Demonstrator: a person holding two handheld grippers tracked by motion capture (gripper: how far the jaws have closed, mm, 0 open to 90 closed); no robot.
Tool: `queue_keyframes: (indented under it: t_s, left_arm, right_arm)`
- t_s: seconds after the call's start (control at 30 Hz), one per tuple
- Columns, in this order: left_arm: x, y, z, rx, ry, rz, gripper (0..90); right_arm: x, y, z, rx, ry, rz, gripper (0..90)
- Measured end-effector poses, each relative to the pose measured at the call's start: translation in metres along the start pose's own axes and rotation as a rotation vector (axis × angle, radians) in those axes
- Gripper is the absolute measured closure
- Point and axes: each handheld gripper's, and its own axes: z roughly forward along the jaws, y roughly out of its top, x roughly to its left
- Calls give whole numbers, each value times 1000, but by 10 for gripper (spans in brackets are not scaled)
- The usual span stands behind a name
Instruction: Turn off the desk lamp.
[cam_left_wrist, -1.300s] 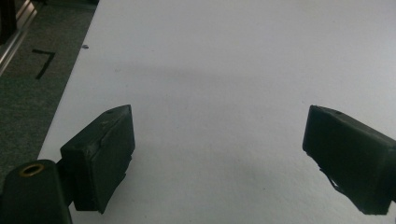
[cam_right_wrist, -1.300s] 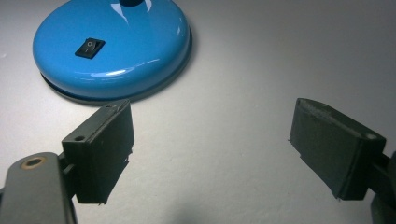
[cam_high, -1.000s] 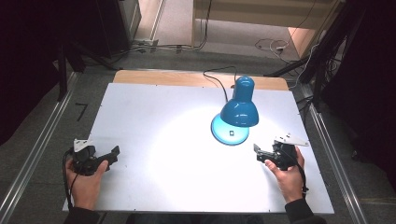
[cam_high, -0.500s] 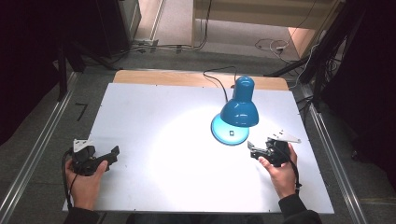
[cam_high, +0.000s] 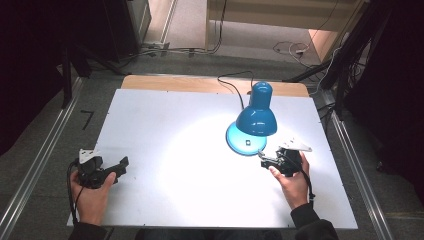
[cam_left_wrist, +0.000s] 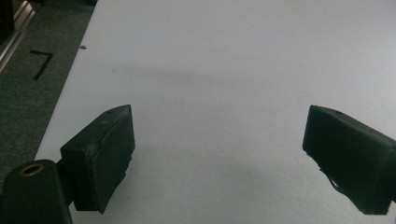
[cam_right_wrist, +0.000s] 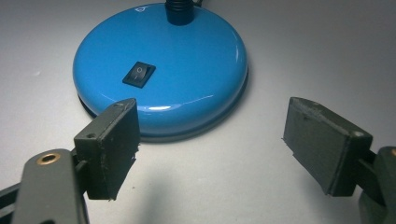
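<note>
**Desk:** What step are you on?

**Operator:** I judge it as the approach to the lamp switch. My right gripper (cam_high: 266, 161) sits just beside the blue desk lamp (cam_high: 255, 118), at the near edge of its round base (cam_right_wrist: 161, 70). Its jaws are spread wide with nothing between them. The lamp stands on the right half of the white table (cam_high: 165, 125), its shade tipped down and throwing a bright pool of light onto the surface.

**Desk:** And your other hand?

**Operator:** My left gripper (cam_high: 120, 168) rests well apart from the lamp, at the near left of the table, jaws released and bare tabletop between them. I read it as idle.

**Desk:** What does the next move call for?

**Operator:** I think one jaw tip has to come down on the black rocker switch (cam_right_wrist: 138, 74), which lies flat in the top of the base. That is a small target, so I would line up one pad rather than grip anything.

**Desk:** Anything about the surfaces?

**Operator:** The base is a low glossy dome, hard-looking and slick, showing highlights. The switch is matte black plastic. The jaw pads (cam_right_wrist: 111, 147) are blocky and dull, with worn edges. The table is matte and faintly grainy.
</note>
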Motion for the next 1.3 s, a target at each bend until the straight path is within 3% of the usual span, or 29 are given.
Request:
queue_keyframes:
  t_s: [1.07,1.23,1.3]
  left_arm:
    - [0,0,0,-3,-4,1,102]
    - [1,1,1,-4,-5,-3,102]
    - [1,1,1,-4,-5,-3,102]
  right_arm:
    - [20,10,17,-34,18,-17,296]
    - [22,10,21,-38,25,-14,347]
    - [25,10,24,-52,23,-17,411]
